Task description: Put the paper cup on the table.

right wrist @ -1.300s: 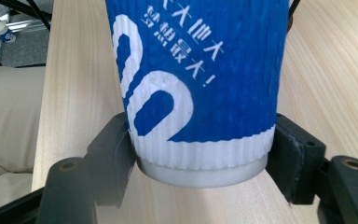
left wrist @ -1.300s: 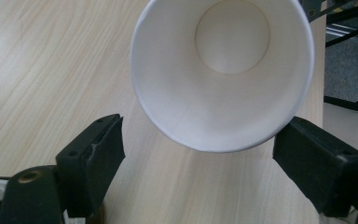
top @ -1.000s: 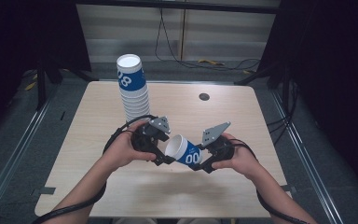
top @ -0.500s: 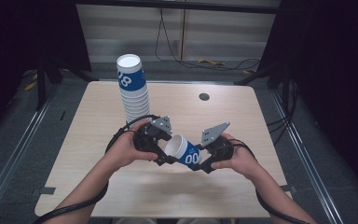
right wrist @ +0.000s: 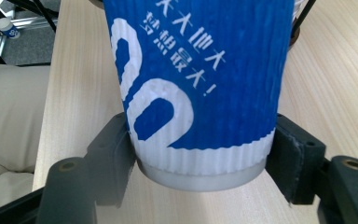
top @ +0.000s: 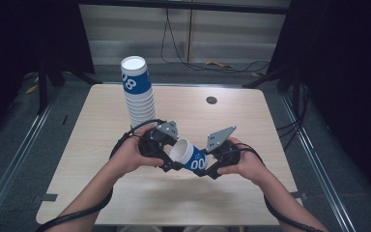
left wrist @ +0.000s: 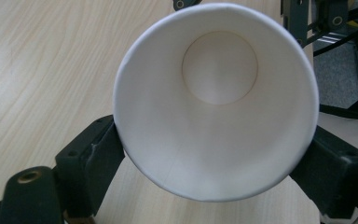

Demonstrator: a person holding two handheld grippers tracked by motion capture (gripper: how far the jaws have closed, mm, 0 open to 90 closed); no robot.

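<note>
A blue-and-white ribbed paper cup (top: 189,155) hangs on its side just above the wooden table (top: 261,125), held between both grippers. My left gripper (top: 174,155) has its jaws against opposite sides of the cup's open rim (left wrist: 214,116), so I look straight into the empty white inside. My right gripper (top: 206,165) is shut on the cup's base (right wrist: 200,158), one black pad on each side of the white bottom band. A tall stack of the same cups (top: 137,94) stands behind my left hand, mouth up.
A small dark round disc (top: 211,100) lies on the table at the back right. Metal rails and cables run along the floor around the table. In the right gripper view a lone cup (right wrist: 4,25) stands on the floor beyond the table edge.
</note>
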